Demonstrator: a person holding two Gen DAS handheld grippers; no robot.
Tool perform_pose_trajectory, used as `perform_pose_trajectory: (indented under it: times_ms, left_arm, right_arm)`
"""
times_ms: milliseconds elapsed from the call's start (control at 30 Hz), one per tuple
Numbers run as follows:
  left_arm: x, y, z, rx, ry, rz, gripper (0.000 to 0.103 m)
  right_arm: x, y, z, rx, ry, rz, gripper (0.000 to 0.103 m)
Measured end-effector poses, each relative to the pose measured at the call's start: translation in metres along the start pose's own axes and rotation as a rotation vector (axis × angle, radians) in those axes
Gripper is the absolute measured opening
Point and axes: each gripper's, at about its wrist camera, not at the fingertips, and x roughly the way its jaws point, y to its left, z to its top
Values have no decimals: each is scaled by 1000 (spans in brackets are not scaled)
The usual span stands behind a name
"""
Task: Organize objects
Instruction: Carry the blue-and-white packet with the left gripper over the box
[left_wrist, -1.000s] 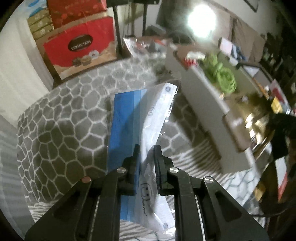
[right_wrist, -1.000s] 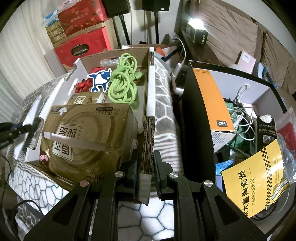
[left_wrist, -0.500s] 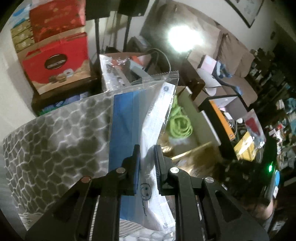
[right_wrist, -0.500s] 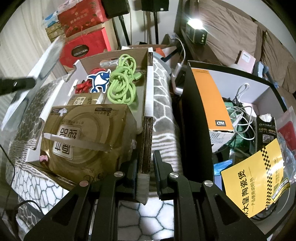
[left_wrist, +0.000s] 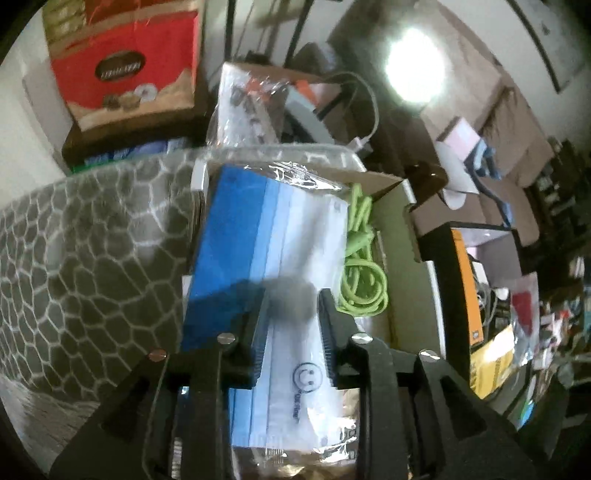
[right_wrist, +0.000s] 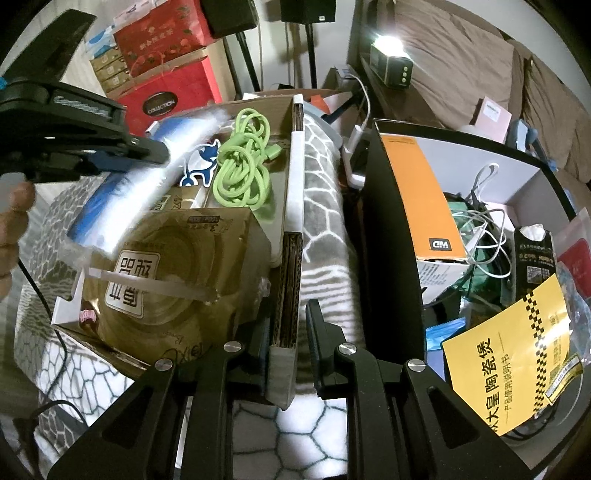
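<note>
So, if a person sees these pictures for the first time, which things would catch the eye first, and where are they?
Probably the bright green cable, coiled at the far end of the cardboard box, and the blue-and-white mask pack in clear plastic, which lies between the left gripper's opening jaws above that box. Next comes the gold tissue pack at the near end of the box, whose wall the right gripper clamps.

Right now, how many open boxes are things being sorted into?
2: a cardboard box on the patterned blanket, and a black box to its right. Others may be hidden.
</note>
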Motion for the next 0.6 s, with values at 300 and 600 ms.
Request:
perform_pose_trajectory:
  times_ms: [300, 600]
  left_arm:
    - [-25, 18, 0, -14, 20, -188, 53]
    - [-34, 78, -7, -19, 20, -120, 56]
  right_arm:
    - [0, -1, -1, 0, -1, 2, 16]
    - [-2, -2, 1, -1, -7, 1, 16]
